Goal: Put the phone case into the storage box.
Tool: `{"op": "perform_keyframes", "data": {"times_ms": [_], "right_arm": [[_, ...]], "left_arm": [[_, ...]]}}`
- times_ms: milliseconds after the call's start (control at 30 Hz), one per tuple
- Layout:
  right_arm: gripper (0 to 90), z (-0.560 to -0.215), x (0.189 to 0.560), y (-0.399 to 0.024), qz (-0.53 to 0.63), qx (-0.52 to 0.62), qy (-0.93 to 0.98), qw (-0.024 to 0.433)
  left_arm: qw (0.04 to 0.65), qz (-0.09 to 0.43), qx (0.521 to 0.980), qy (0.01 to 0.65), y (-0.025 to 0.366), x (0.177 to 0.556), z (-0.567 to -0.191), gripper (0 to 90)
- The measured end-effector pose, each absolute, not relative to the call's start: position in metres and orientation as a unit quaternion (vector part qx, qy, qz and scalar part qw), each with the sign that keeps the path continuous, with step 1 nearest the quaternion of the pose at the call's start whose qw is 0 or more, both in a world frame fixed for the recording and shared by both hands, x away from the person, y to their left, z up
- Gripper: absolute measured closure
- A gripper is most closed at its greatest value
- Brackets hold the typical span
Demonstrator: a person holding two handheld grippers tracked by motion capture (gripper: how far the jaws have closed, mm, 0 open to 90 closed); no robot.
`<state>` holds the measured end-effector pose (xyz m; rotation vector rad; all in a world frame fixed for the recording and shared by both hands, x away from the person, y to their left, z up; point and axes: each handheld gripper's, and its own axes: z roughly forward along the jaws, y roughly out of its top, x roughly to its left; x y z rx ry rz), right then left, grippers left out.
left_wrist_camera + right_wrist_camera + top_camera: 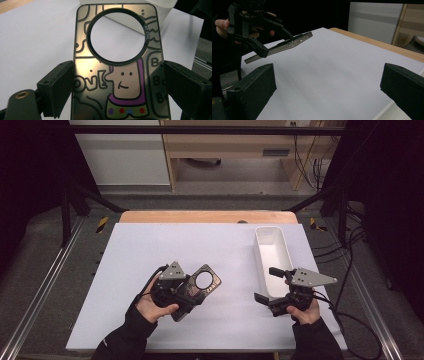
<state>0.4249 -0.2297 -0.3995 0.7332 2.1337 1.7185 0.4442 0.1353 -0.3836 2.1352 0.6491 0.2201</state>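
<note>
**Open middle, bin along the right**

The white table (pixel 150 245) lies bare between the two grippers, so a hand passes freely across its centre and far side. The white bin (pixel 263 251) stands just beside the right gripper (pixel 270 287), blocking that edge.

From above we look forward and down over the whole white surface (pixel 220 250). Our left gripper view sits close along its jaws; our right gripper view faces leftward across the same surface.

The phone case (pixel 120 75) looks glossy and mirror-smooth; the white table cover (pixel 210 250) matt; the tray (pixel 272 255) smooth plastic.
</note>
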Motion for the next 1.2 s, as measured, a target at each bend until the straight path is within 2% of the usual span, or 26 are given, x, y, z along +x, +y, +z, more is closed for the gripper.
{"op": "perform_keyframes", "data": {"times_ms": [1200], "right_arm": [[1.7, -0.403, 0.424, -0.185, 0.588, 0.184, 0.785, 0.058]], "left_arm": [[0.456, 0.041, 0.869, 0.185, 0.115, 0.434, -0.388, 11.4]]}}
